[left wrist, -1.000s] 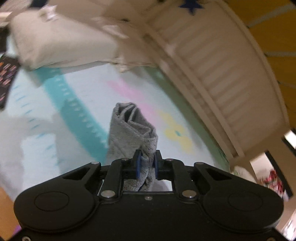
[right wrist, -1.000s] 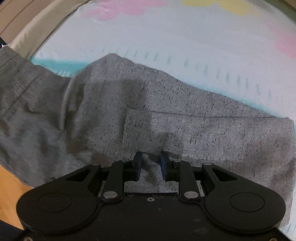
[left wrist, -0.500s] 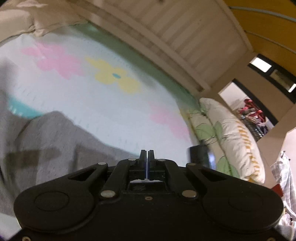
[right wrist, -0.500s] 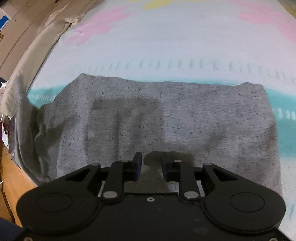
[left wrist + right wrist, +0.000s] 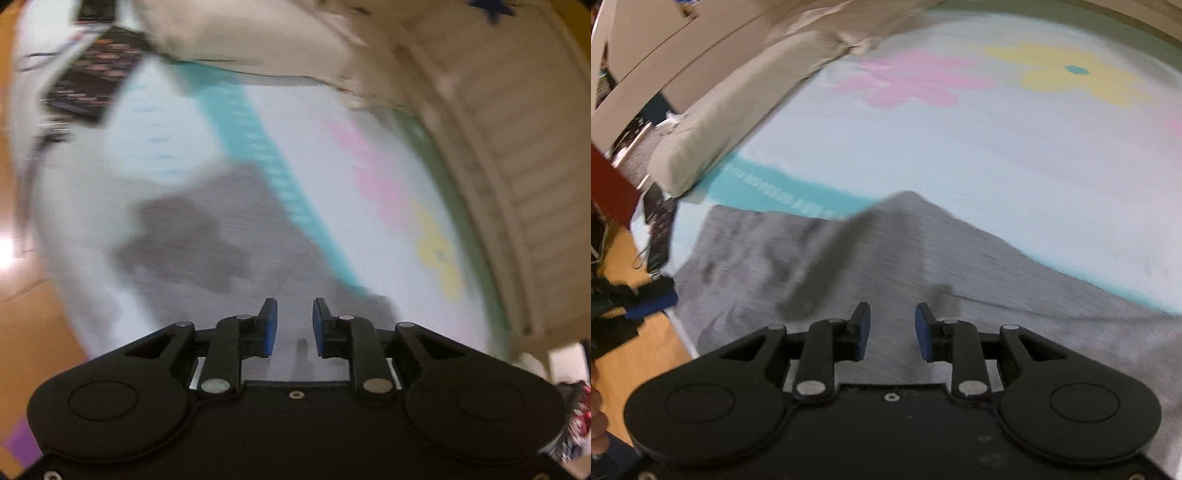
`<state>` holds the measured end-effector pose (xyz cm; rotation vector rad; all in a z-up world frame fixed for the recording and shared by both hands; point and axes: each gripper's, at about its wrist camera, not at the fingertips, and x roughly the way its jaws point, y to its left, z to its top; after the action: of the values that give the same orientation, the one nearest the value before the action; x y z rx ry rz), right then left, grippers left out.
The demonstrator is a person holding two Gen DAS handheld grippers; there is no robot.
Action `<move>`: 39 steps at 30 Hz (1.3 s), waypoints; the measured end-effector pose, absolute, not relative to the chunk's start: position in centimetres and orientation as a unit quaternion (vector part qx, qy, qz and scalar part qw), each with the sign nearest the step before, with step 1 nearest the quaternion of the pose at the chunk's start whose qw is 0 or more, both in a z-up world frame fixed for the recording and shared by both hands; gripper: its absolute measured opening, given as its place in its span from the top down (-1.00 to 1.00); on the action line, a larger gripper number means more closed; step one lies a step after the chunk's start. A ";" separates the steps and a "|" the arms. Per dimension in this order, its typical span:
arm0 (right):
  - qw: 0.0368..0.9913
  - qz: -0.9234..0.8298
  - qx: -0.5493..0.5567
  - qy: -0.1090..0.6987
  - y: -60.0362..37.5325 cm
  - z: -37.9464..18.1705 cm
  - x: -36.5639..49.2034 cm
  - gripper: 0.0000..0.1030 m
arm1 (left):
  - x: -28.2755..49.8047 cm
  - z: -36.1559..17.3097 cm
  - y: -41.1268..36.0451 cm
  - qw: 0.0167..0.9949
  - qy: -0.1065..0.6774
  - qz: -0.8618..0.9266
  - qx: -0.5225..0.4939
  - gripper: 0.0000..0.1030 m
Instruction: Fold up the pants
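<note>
Both my grippers, left (image 5: 294, 325) and right (image 5: 892, 330), hover with jaws just parted, empty, over the pants (image 5: 960, 266); next I regrasp an edge.

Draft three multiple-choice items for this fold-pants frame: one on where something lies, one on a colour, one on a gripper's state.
1. Where do the grey pants lie?
A. spread on the flowered bed sheet
B. hanging from a rail
C. in a basket

2. What colour is the band printed across the sheet beside the pants?
A. red
B. teal
C. black

3. How does the left gripper stand?
A. shut on a bunch of fabric
B. jaws apart, nothing pinched
C. holding a pillow

Key: 1 A, the cloth lies flat on the sheet with pink and yellow flowers beyond it; 2 B, a teal stripe runs along the cloth's edge in both views; 3 B, its jaws have just been opening and only flat cloth shows through the gap.
</note>
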<state>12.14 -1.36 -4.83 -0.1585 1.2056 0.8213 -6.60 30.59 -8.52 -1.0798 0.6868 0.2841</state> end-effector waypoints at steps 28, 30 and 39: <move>0.714 0.445 -0.111 0.529 6.0 -4.0 9.5 0.43 | -11.0 -13.6 30.8 0.818 0.274 0.172 -0.476 -0.98; 0.710 0.453 -0.116 0.526 6.3 -3.9 9.1 0.44 | -11.7 -13.7 31.2 0.817 0.246 0.178 -0.490 -0.96; 0.706 0.455 -0.122 0.529 6.6 -4.4 9.0 0.44 | -9.2 -14.3 31.9 0.808 0.247 0.105 -0.525 -0.96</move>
<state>9.02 6.60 -4.42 -0.2714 1.1765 1.0104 -9.16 31.95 -14.28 -1.1240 0.5274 0.2237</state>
